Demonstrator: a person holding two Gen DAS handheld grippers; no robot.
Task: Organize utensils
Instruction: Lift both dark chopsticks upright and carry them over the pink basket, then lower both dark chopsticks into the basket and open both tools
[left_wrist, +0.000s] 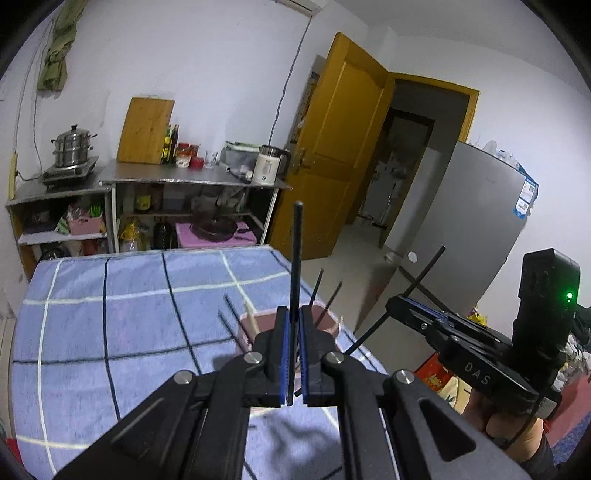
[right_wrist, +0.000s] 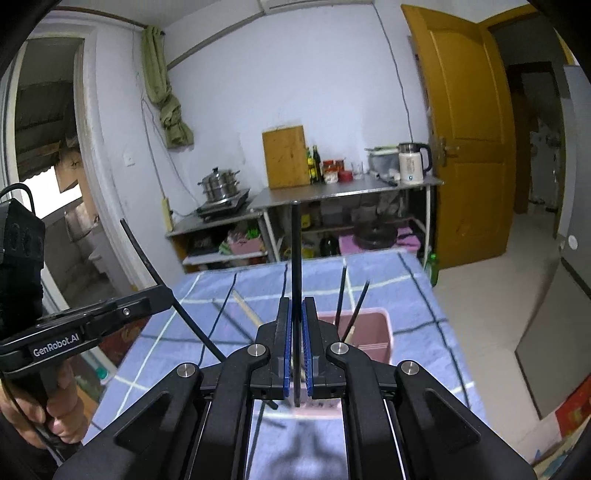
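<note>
Left gripper (left_wrist: 294, 325): fingers (left_wrist: 281, 354) closed tight on one black chopstick (left_wrist: 296, 258), which stands nearly upright between the blue pads, its tip well above the desk.

Right gripper (right_wrist: 296, 321): fingers (right_wrist: 284, 350) likewise closed on a second black chopstick (right_wrist: 296, 258), upright in the same way, lower end showing below the pads.

Pink holder (right_wrist: 369, 332): rectangular bin on the desk (right_wrist: 424, 314), which is covered in a blue checked cloth. It stands just beyond the fingertips of both grippers. Two dark chopsticks (right_wrist: 343, 291) lean out of it; further dark sticks and a pale wooden one (right_wrist: 247, 312) stand or lie to its left, exact resting place unclear.

Left wrist view only: the right gripper (left_wrist: 402, 302) from the side, held by a hand (left_wrist: 495, 417), its chopstick (left_wrist: 399, 301) crossing slantwise; a grey refrigerator (left_wrist: 461, 221) and an open doorway beside it.

Right wrist view only: the left gripper (right_wrist: 162, 295) from the side, marked "GenRobot.AI", held by a hand (right_wrist: 55, 417), its chopstick (right_wrist: 147, 258) slanting up to the left; a second doorway at far left.

Both views: a metal counter (left_wrist: 184, 177) against the far wall, bearing a steamer pot (left_wrist: 72, 146), a cutting board (left_wrist: 146, 129), bottles and a white kettle (left_wrist: 267, 168); a yellow door (left_wrist: 332, 147).
</note>
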